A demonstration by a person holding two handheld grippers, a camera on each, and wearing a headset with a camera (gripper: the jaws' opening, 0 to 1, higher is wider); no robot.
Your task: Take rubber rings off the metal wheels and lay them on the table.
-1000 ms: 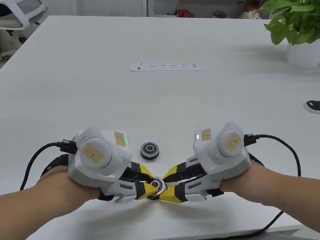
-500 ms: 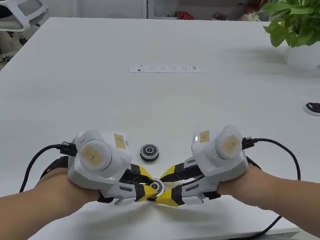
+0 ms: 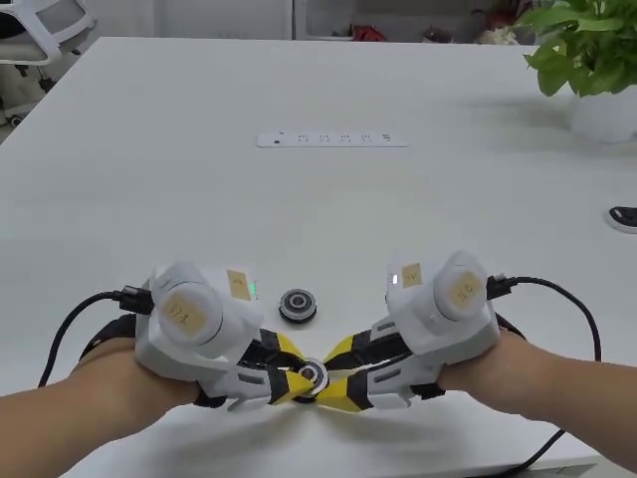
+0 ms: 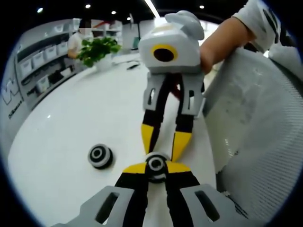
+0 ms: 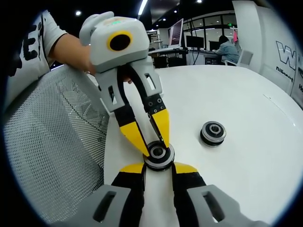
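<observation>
My left gripper (image 3: 288,371) and right gripper (image 3: 337,377) meet tip to tip at the near edge of the white table (image 3: 318,199), each clamped from its own side on one small round silver-and-black metal wheel (image 3: 311,374). A second wheel (image 3: 298,305) of the same kind, its black rubber ring (image 4: 93,160) on, lies flat on the tabletop just beyond the jaws, apart from them.

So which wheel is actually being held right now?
The near wheel, pinched between the left gripper and right gripper; the far wheel lies free on the table beyond them.
</observation>
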